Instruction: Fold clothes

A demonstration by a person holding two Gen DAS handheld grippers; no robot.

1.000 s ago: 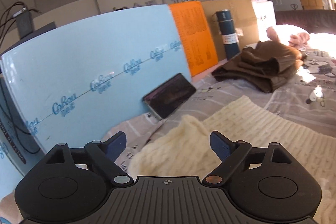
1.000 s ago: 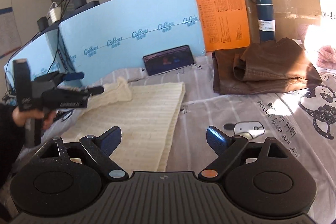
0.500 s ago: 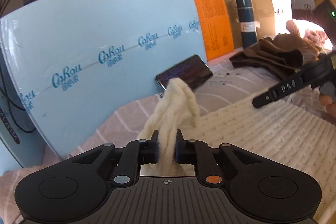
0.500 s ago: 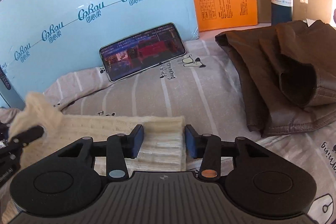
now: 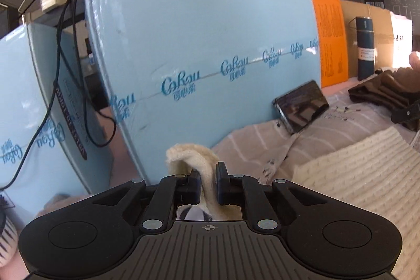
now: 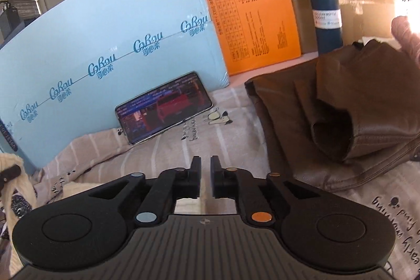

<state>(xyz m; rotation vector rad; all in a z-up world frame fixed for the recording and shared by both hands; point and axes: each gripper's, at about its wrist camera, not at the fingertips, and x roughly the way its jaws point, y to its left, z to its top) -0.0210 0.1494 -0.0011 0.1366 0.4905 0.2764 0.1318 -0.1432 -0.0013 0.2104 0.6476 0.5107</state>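
My left gripper point(image 5: 208, 176): clamps sweater point(image 5: 354, 169) corner, bottom centre; knit runs rightward. My right gripper point(image 6: 206, 169): narrow gap, grip unclear.

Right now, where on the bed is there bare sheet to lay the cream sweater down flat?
Bare striped sheet lies between the phone and the brown jacket, running toward the camera. More shows right of the phone, above the sweater. Crowded: the jacket and bottle fill the right; the blue board closes the back.
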